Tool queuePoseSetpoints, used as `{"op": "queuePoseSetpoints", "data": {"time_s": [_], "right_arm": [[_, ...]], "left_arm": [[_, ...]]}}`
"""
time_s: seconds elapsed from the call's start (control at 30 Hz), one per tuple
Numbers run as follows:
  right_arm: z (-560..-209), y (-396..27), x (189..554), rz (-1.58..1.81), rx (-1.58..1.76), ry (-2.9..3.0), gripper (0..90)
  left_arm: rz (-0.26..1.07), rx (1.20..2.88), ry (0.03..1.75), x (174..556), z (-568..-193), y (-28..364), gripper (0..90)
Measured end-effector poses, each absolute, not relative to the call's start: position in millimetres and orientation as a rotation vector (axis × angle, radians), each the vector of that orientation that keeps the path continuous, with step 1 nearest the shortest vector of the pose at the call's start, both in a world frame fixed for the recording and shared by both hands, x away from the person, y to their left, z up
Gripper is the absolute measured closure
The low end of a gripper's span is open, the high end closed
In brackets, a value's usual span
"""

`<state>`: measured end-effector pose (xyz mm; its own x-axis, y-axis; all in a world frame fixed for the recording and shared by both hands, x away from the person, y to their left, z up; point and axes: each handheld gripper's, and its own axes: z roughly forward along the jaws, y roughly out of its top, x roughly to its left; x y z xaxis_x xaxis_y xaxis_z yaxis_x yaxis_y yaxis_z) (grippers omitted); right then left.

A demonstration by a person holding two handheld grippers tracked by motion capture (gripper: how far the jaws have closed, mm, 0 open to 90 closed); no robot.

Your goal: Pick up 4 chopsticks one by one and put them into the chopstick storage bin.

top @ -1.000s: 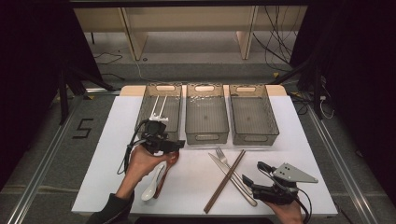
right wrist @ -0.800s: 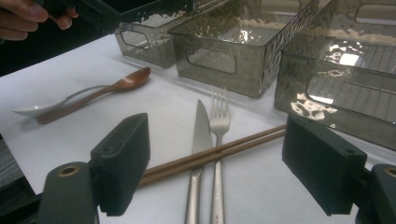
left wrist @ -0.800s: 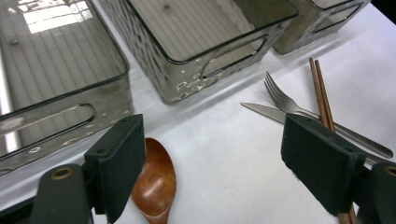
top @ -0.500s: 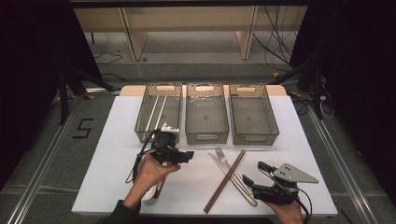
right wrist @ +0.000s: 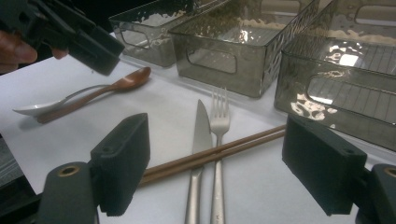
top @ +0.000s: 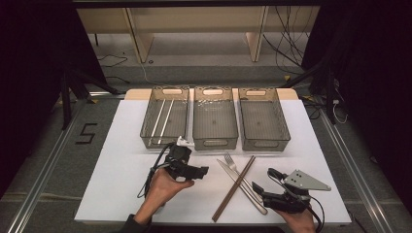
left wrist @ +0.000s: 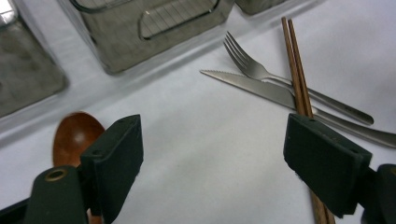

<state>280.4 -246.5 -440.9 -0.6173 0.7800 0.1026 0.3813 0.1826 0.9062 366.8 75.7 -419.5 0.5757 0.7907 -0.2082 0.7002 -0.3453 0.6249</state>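
Note:
My left gripper (top: pixel 203 171) hovers open over the white table, jaws pointing right toward the cutlery; in its own view the left gripper (left wrist: pixel 215 158) holds nothing. A brown wooden spoon (left wrist: pixel 74 135) lies beside its left jaw. In the middle lie a steel fork (top: pixel 232 165), a serrated knife (top: pixel 243 187) and a pair of brown chopsticks (top: pixel 233 189) crossing them. My right gripper (top: pixel 257 189) rests open at the near right, and the right gripper (right wrist: pixel 219 163) frames the chopsticks (right wrist: pixel 219 151), knife (right wrist: pixel 201 130) and fork (right wrist: pixel 218 119). Two white chopsticks (top: pixel 160 119) lie in the left bin (top: pixel 165 91).
Three clear grey bins stand in a row at the back; the middle bin (top: pixel 215 143) and right bin (top: pixel 265 143) hold nothing. A pale spoon (right wrist: pixel 42 108) lies crossed with the wooden spoon (right wrist: pixel 116 86) at the near left. Bare white table shows between the grippers.
The left gripper has pulled back from the left bin toward the person and turned right toward the cutlery. The white chopsticks now lie flat in that bin. The right gripper has not moved.

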Motion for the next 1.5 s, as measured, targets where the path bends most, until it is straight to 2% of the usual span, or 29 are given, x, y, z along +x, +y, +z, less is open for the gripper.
{"op": "queuePoseSetpoints", "data": {"time_s": [1.5], "right_arm": [[-441, -246, 280, 1.414, 1.095, 2.085, 24.2]], "left_arm": [[0.102, 2.314, 1.072, 338, -457, 11, 20.9]]}}
